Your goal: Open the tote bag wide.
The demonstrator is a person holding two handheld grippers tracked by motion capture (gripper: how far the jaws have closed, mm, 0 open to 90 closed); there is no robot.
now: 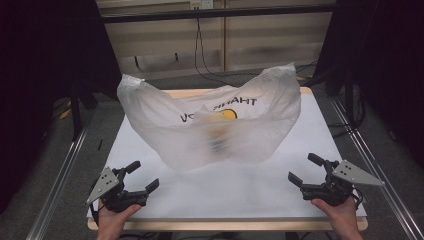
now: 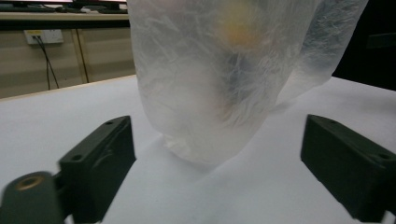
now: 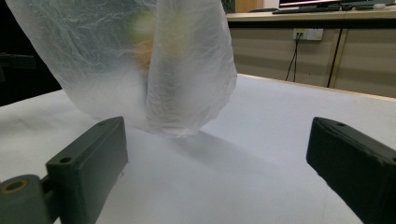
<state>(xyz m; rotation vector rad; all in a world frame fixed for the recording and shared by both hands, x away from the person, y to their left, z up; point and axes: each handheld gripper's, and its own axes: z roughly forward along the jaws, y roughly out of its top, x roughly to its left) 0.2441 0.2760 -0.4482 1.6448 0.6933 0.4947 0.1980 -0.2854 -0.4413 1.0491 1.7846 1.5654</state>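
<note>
Bag: translucent plastic bag (image 1: 210,125) is standing mid-bench (image 1: 240,190), blurred contents inside.
Left tongs (image 1: 142,177): lying released, near left, gripping nothing.
Right tongs (image 1: 302,169): lying released, near right, gripping nothing.

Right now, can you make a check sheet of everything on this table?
Surface: white table, wood edge.
Job's things: thin white bag with black print, standing up, blurred; something yellow and dark inside, unclear.
Clutter: nothing seen.
Grippers: left gripper open, near left corner; right gripper open, near right corner; both apart from the bag, fingers empty.
Cables: black cable hanging on the back wall.
Surroundings: wood panels, wall socket, dark sides.
</note>
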